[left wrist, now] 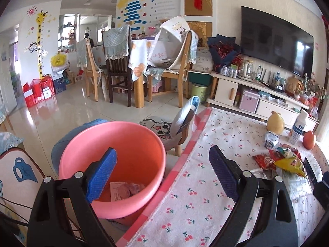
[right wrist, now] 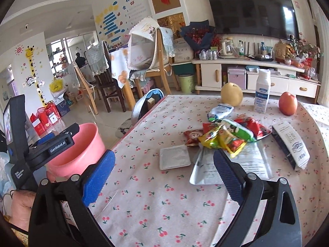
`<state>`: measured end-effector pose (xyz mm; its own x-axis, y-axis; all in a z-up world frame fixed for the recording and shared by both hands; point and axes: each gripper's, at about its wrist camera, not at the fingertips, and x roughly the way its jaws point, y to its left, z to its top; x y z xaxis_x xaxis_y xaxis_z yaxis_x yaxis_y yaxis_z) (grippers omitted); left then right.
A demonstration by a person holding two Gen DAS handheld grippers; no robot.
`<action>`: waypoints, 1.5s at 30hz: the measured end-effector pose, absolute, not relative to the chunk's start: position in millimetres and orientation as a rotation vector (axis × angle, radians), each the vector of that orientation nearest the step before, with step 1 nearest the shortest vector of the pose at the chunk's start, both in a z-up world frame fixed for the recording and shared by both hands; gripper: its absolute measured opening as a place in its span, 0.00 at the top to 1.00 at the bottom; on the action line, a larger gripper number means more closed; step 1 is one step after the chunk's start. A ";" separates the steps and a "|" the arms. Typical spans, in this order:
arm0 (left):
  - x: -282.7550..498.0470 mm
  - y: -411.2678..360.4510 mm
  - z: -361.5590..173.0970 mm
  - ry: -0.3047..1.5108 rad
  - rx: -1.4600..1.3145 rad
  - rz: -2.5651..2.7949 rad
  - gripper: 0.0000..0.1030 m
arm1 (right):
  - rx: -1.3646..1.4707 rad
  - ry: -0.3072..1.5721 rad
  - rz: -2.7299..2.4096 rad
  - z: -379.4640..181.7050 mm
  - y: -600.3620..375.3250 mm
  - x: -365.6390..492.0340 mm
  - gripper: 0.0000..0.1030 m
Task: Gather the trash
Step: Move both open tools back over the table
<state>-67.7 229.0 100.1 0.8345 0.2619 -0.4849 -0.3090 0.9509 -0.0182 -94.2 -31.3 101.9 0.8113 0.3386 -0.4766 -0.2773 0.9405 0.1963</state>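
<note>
Both grippers empty, jaws apart: left gripper (left wrist: 162, 173) w/ pink bucket (left wrist: 115, 144), right gripper (right wrist: 164, 175) near wrapper pile (right wrist: 224, 135).

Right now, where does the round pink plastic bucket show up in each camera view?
Left wrist view: the round pink plastic bucket fills the lower left centre, just off the table's pink-checked left edge, with paper scraps inside.
Right wrist view: the bucket sits at the left edge, partly hidden behind the left gripper.
Shared landmark: the yellow pear on the cherry-print tablecloth.
</note>
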 end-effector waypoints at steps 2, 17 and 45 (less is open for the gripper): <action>-69.4 220.1 102.2 0.495 -0.076 0.293 0.11 | 0.127 0.513 0.320 104.8 -41.5 -96.2 0.07; -85.6 130.0 114.8 0.515 0.042 0.109 0.11 | 0.250 0.452 0.129 117.7 -154.8 -88.0 0.07; 38.1 -27.0 47.8 0.848 0.121 -0.280 0.11 | 0.173 0.771 -0.027 60.3 -257.9 -24.1 0.07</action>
<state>38.1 -27.0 47.8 0.6275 -0.1957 -0.7536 0.2919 0.9564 -0.0053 -24.1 -257.9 60.3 0.7178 0.0388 -0.6952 0.0875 0.9855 0.1454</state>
